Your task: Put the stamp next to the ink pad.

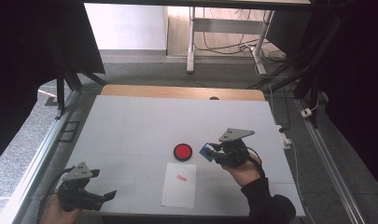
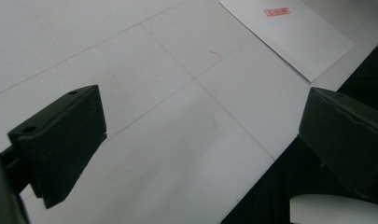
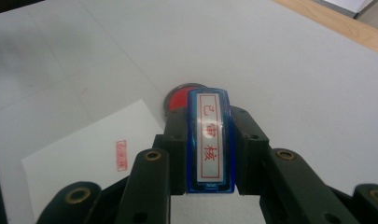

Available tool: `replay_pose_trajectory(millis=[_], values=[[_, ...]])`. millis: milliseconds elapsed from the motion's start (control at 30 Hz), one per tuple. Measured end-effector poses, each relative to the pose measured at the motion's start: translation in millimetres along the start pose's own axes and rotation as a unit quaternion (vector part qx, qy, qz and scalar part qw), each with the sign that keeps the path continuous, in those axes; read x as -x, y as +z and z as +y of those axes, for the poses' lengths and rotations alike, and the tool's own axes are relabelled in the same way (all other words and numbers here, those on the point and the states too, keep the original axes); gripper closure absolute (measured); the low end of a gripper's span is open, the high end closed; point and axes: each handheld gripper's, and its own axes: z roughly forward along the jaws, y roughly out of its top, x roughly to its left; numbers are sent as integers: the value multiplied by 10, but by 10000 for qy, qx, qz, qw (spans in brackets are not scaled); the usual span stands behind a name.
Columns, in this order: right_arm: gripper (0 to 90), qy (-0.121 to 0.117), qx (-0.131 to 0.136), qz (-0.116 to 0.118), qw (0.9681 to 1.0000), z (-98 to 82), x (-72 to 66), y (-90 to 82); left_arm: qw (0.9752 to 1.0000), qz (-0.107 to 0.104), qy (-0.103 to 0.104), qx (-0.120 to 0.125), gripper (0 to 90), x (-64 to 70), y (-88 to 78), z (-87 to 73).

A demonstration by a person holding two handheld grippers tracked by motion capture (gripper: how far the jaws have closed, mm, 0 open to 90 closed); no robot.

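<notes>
The right claw (image 3: 210, 154) is clamped on a blue stamp (image 3: 209, 140), its two black jaws pressing the long flat sides so that the white label with red characters faces the camera riding on that claw. In the high view this claw (image 1: 213, 151) hangs just right of the round red ink pad (image 1: 183, 151), with the stamp (image 1: 206, 152) poking out toward the pad and lifted clear of the worktop (image 1: 130, 126). The stamp looks like a small, stiff plastic block, probably light, with smooth glossy walls that could slide between hard jaws if the squeeze slackens; the broad sides already taken are the sensible place to hold it, well back from the inked face so the printing end stays free and clean. It should bear a firm press without harm, though a tilt would likely smear the print. Near the pad, toward the person, lies a white sheet of paper (image 1: 179, 185) bearing one red stamp mark (image 1: 181, 177); thin and limp, it may shift or lift with the stamp unless pressed straight down. Far off at the near left corner, the left claw (image 1: 102, 198) rests with its jaws wide apart and nothing between them, over bare worktop.
</notes>
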Motion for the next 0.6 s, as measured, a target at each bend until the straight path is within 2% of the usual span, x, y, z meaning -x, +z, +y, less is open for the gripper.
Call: replay_pose_trajectory(millis=[133,600], values=[[711,109,-2,-70,9999,-35,61,4,10000,-11,2,0,11,0,0,0],[711,156,-136,-444,9988,-136,196,35,10000,-27,-16,1,17,-8,-1,0]])
